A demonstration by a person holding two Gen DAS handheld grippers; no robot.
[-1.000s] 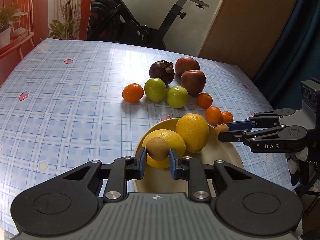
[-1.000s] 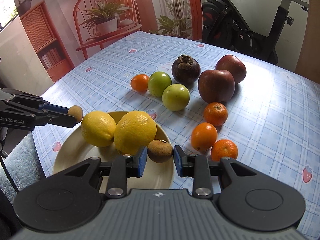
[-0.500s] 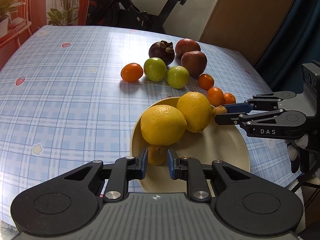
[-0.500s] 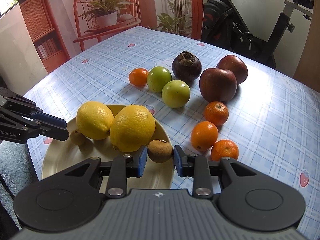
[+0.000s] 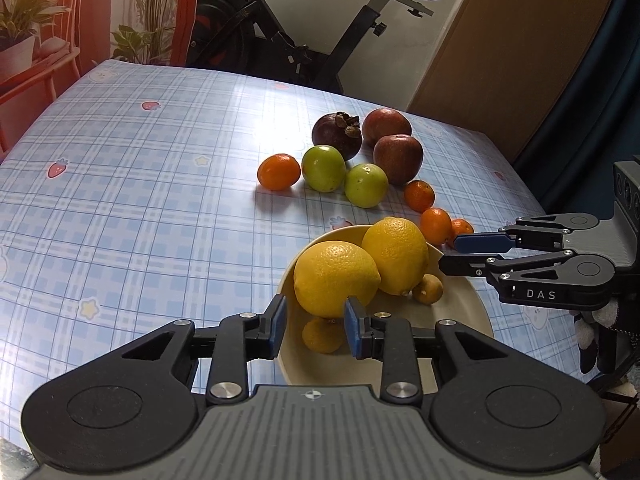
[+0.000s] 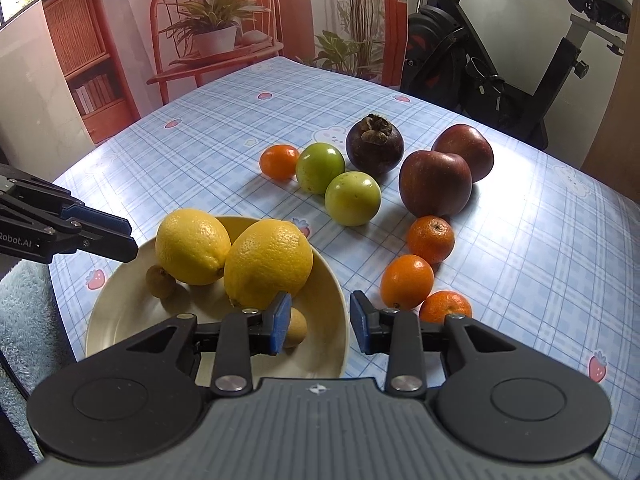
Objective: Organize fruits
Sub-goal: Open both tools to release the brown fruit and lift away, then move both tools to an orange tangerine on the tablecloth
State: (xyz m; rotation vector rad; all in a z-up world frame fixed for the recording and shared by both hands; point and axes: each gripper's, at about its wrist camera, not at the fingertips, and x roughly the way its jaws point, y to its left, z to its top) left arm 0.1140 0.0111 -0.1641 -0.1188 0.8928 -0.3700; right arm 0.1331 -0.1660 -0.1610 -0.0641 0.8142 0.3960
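A cream bowl (image 5: 472, 312) (image 6: 120, 312) holds two lemons (image 5: 336, 278) (image 6: 268, 264) and two small brown fruits. One brown fruit (image 5: 322, 335) (image 6: 160, 281) lies below my left gripper (image 5: 315, 324), which is open and empty above the bowl's near side. The other brown fruit (image 6: 295, 327) (image 5: 428, 289) lies in the bowl beside my right gripper (image 6: 318, 322), which is open and empty over the bowl's rim. On the table beyond lie several oranges (image 6: 407, 282), two green fruits (image 6: 353, 198), two red apples (image 6: 435, 188) and a mangosteen (image 6: 375, 144).
The table has a blue checked cloth (image 5: 140, 200). An exercise bike (image 5: 304, 52) stands behind its far edge. A chair with a potted plant (image 6: 212, 36) and a shelf stand at the far left. A light blue towel (image 6: 20, 320) hangs by the near left edge.
Both grippers have opened and let go of their small brown fruits, which now lie in the bowl. Both grippers have drawn back and up a little.
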